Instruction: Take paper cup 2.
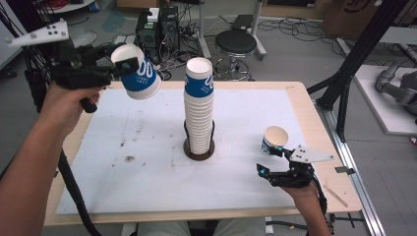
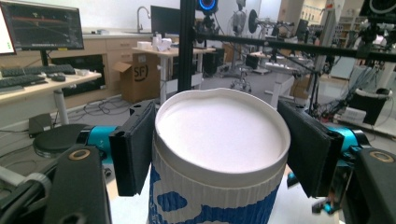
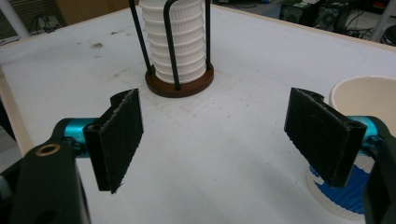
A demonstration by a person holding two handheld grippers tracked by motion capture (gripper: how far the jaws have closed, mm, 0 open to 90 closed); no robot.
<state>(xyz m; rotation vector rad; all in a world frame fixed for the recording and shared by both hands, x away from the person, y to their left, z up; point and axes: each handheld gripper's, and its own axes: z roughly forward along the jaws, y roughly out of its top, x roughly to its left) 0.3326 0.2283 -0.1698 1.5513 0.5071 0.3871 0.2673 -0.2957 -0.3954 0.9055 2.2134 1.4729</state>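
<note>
Cup [image 2: 219, 154] clamped in left gripper [image 1: 120, 66]; its lower half cut off.

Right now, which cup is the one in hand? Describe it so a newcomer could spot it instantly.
Start at the tall cup stack in the middle of the white table. Look up and left: the left claw is shut on a blue-and-white paper cup, held tilted in the air, unlike the lone cup standing on the table.

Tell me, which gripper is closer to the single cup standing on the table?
Right. The right gripper sits open just beside the standing cup; the left gripper is raised across the table, holding another cup.
</note>
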